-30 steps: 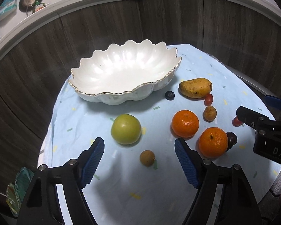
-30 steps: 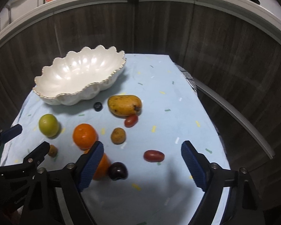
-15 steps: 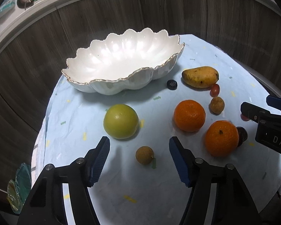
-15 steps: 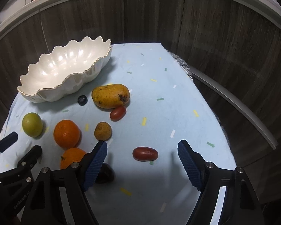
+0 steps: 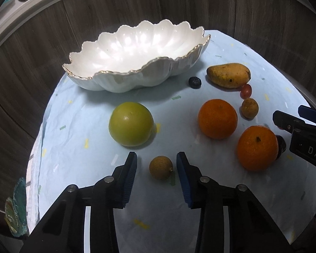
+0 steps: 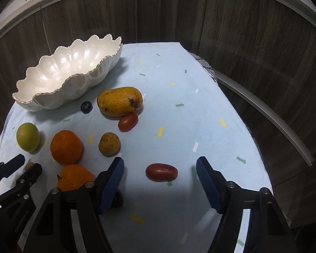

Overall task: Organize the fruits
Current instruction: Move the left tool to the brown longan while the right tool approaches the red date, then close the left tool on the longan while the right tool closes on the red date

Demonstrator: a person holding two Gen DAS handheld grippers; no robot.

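straddling one small fruit each, both claws point steeply down at the tabletop (image 6: pixel 210 109), seemingly so each can lift its piece toward the empty white bowl (image 5: pixel 137 48). the left claw (image 5: pixel 155 166) has just been closing; its jaws stand narrow around the little brown round fruit (image 5: pixel 160 167), with slim gaps on both sides, not yet pinching. the right claw (image 6: pixel 160 171) has also been closing but sits wider, well clear of the red oblong fruit (image 6: pixel 161 172) lying between its pads. that brown fruit looks rough and dull, with a tiny stalk; the red one is glossy and smooth. the oranges, green fruit and mango wait nearby.
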